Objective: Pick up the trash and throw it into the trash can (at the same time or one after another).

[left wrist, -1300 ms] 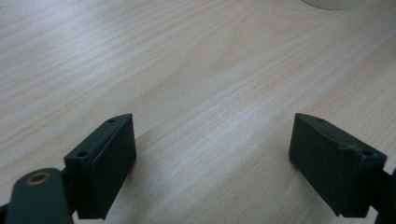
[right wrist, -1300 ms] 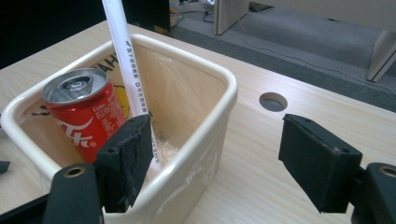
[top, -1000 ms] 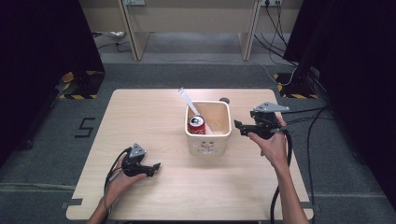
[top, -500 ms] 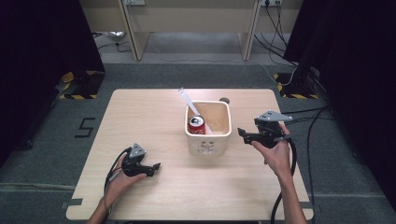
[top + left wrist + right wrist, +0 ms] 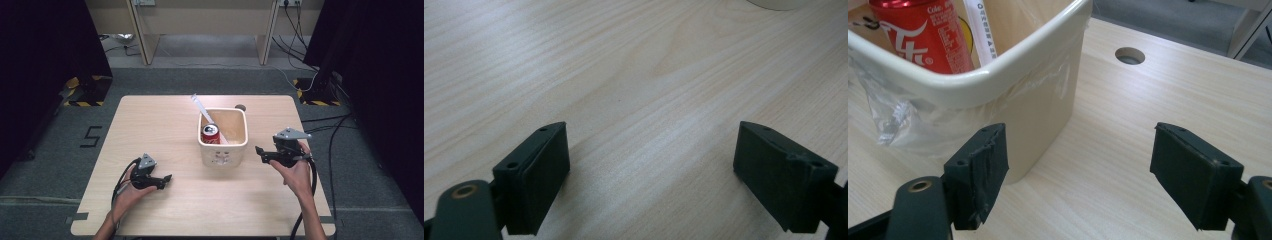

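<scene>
The cream bin [image 5: 223, 142] stands near the middle of the desk [image 5: 150, 125], lined with a thin clear bag whose film shows crumpled against its wall in the right gripper view; inside it a red can [image 5: 210, 134] stands upright against the near-left wall and a long white stick [image 5: 202, 111] leans out over the far-left rim, which suggests the bin serves as the collecting place; the right hand-held gripper [image 5: 261, 151] is held just beside the bin's right wall, apart from it, jaws spread wide and holding nothing, probably poised near the bin; the left hand-held gripper [image 5: 167, 178] rests low on the bare wood, well apart from the bin, jaws likewise wide and empty, seemingly parked out of the way; a round cable hole [image 5: 1130, 55] sits in the desk behind the bin.
</scene>
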Available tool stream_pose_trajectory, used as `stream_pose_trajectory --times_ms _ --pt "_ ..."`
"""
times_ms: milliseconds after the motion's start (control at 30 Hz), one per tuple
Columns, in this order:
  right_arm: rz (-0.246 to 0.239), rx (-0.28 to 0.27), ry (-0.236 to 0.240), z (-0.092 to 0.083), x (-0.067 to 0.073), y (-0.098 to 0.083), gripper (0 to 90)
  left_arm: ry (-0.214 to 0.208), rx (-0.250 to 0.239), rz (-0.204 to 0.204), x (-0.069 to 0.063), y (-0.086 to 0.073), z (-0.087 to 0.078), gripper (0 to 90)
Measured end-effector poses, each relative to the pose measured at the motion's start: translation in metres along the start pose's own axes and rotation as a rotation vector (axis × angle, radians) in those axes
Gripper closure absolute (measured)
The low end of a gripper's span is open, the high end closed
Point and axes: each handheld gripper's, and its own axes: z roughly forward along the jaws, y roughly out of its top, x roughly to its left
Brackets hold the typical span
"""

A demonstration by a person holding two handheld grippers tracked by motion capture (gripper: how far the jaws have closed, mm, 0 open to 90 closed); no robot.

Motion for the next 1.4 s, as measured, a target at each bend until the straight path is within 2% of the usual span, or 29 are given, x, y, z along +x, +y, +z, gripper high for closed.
stream_pose_trajectory --times_ms 233,567,700,733,1133,1400 --pt "-0.003 0.014 -0.022 0.0 0.001 -0.013 22.0 0.0 -0.001 0.0 0.0 0.0 0.0 14.0" --pt "0.004 0.029 -0.026 0.002 0.008 -0.036 20.6 0.0 -0.001 -0.001 0.0 0.0 0.0 14.0" --pt "0.02 0.018 -0.021 0.004 0.011 -0.043 19.6 0.0 -0.001 -0.001 0.0 0.0 0.0 14.0" --pt "0.012 0.031 -0.018 0.005 0.011 -0.045 19.3 0.0 -0.001 -0.001 0.0 0.0 0.0 14.0" --pt "0.016 0.042 -0.003 0.009 0.016 -0.055 18.8 0.0 -0.001 -0.001 0.0 0.0 0.0 14.0" --pt "0.024 0.066 -0.009 0.011 0.015 -0.066 18.1 0.0 -0.001 -0.001 0.0 0.0 0.0 14.0"
